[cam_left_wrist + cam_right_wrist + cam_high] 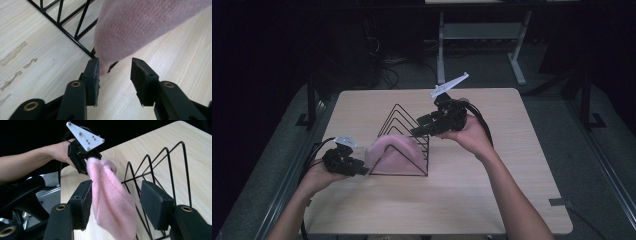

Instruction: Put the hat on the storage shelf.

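Note:
A pink knitted cloth lies draped through the front slots of a black wire rack with triangular dividers, mid-table. My left gripper sits low at the cloth's left end. In the left gripper view its jaws stand open, with the cloth's edge reaching just between their tips beside the rack's base. My right gripper hovers at the rack's right side, tilted down. It is open, and the cloth hangs between its pads beside the wires. The left gripper shows at the cloth's far end.
The light wooden table has bare room to the right and front of the rack. Worn patches mark the wood near my left gripper. Dark floor, cables and a white desk frame lie beyond the far edge.

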Demonstrator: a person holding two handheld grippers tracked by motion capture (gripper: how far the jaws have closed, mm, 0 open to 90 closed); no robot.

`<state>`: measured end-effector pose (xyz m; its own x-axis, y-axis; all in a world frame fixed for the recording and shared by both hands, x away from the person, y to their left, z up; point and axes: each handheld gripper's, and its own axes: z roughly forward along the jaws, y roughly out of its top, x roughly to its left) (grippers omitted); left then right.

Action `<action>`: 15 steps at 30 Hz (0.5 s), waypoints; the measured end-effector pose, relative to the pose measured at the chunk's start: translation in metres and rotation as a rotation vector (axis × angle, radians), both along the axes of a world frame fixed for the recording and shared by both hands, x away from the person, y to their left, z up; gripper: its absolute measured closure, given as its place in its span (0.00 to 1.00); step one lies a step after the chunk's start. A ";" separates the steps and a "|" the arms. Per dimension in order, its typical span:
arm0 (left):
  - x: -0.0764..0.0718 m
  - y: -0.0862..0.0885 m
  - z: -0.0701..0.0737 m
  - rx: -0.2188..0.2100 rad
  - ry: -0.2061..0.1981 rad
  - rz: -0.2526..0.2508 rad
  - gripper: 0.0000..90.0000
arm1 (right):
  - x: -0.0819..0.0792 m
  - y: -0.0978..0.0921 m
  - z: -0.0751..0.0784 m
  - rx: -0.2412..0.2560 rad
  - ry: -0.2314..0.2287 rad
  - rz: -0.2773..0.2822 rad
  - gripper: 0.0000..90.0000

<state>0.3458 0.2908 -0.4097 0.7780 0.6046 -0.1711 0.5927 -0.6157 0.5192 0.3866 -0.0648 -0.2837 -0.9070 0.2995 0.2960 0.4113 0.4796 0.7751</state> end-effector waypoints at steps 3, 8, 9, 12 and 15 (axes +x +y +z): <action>-0.001 0.000 0.000 -0.004 0.001 0.000 0.61 | 0.000 -0.007 -0.002 -0.011 0.019 -0.008 0.44; -0.003 0.000 -0.001 -0.006 0.000 -0.010 0.61 | -0.001 -0.022 -0.007 -0.010 0.025 -0.035 0.42; -0.003 0.000 -0.001 -0.003 0.001 -0.011 0.61 | -0.001 -0.024 -0.007 -0.011 0.027 -0.040 0.42; -0.004 -0.001 -0.001 -0.007 -0.001 -0.014 0.60 | -0.001 -0.034 -0.010 -0.019 0.032 -0.057 0.40; -0.005 0.000 0.001 -0.013 -0.005 -0.012 0.60 | -0.004 -0.044 -0.012 -0.015 0.034 -0.074 0.40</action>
